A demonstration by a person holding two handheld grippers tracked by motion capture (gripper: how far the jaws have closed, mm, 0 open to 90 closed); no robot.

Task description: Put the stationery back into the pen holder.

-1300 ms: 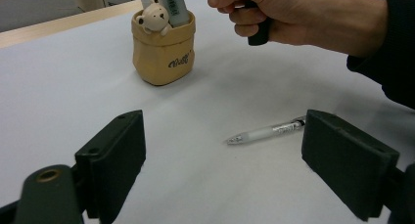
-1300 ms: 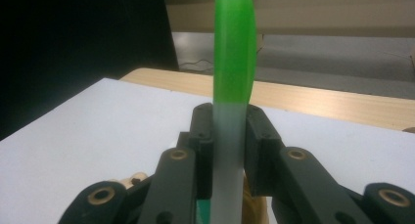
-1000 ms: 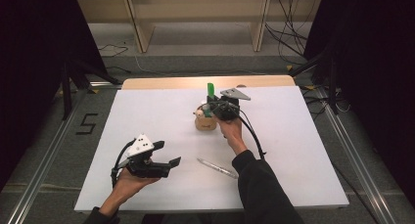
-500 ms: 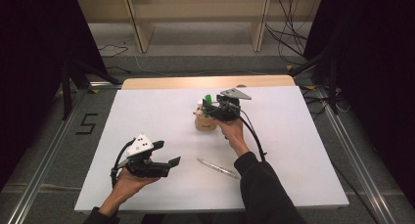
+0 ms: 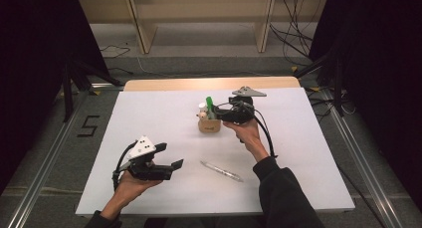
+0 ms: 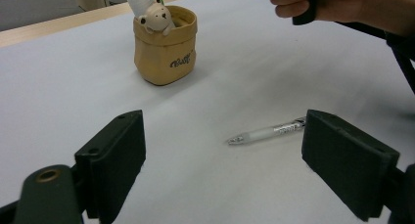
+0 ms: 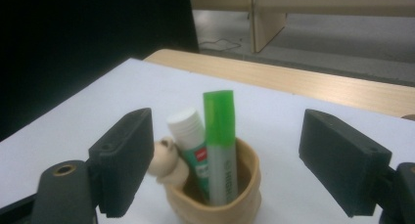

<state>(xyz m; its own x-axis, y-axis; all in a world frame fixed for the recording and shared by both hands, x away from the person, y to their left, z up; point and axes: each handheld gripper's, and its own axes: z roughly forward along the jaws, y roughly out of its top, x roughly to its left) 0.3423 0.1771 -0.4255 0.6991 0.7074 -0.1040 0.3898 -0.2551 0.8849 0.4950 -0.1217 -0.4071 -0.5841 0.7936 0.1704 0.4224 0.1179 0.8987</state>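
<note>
The right gripper [image 5: 222, 112] hangs just beside a tan bear-faced pen pot [image 7: 215, 197], its jaws just sprung wide and holding nothing, leaving the green highlighter [image 7: 220, 145] upright in the pot beside a white-capped glue stick [image 7: 188, 136]. The left gripper [image 5: 171, 156], jaws apart and empty, rests near the table's [image 5: 149, 103] front edge. A clear pen [image 5: 221, 171] lies between the hands; lifting straight away should keep the pot from tipping.
</note>
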